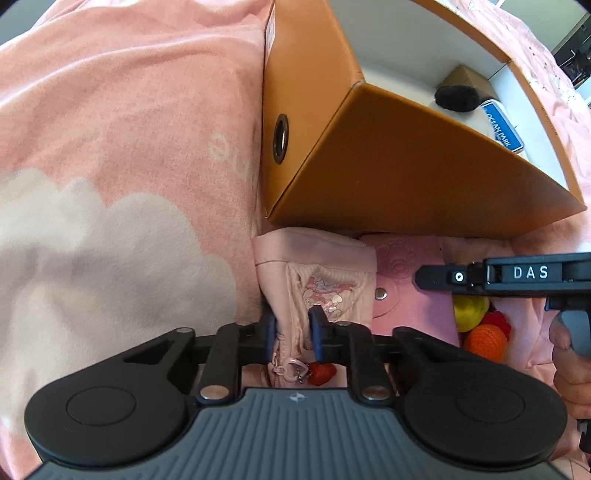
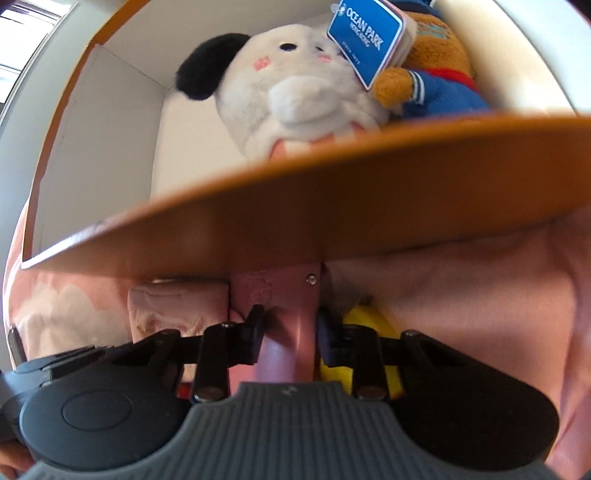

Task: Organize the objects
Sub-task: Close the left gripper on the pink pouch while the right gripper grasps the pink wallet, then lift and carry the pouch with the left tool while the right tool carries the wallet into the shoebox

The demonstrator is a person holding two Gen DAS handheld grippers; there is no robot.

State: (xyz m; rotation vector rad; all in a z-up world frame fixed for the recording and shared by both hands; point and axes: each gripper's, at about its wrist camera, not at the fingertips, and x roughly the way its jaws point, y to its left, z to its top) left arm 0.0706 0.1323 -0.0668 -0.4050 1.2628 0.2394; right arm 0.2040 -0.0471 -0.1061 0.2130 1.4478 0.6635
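My left gripper [image 1: 292,326] is shut on a light pink fabric pouch [image 1: 317,273] with a cartoon print and a zipper, lying just in front of the orange box [image 1: 388,162]. My right gripper [image 2: 288,334] is shut on a darker pink leather wallet [image 2: 280,295] with a metal snap; in the left wrist view the wallet [image 1: 406,280] lies right of the pouch with the right gripper [image 1: 443,277] over it. The box [image 2: 332,206] holds a white plush dog [image 2: 291,92] and a brown plush bear [image 2: 436,66] with a blue tag [image 2: 365,33].
Everything rests on a pink blanket [image 1: 122,129] with white cloud shapes. Knitted toy fruits, yellow [image 1: 469,310], orange [image 1: 485,341] and red [image 1: 321,373], lie near the wallet. The yellow one [image 2: 369,354] sits right beside my right gripper's right finger.
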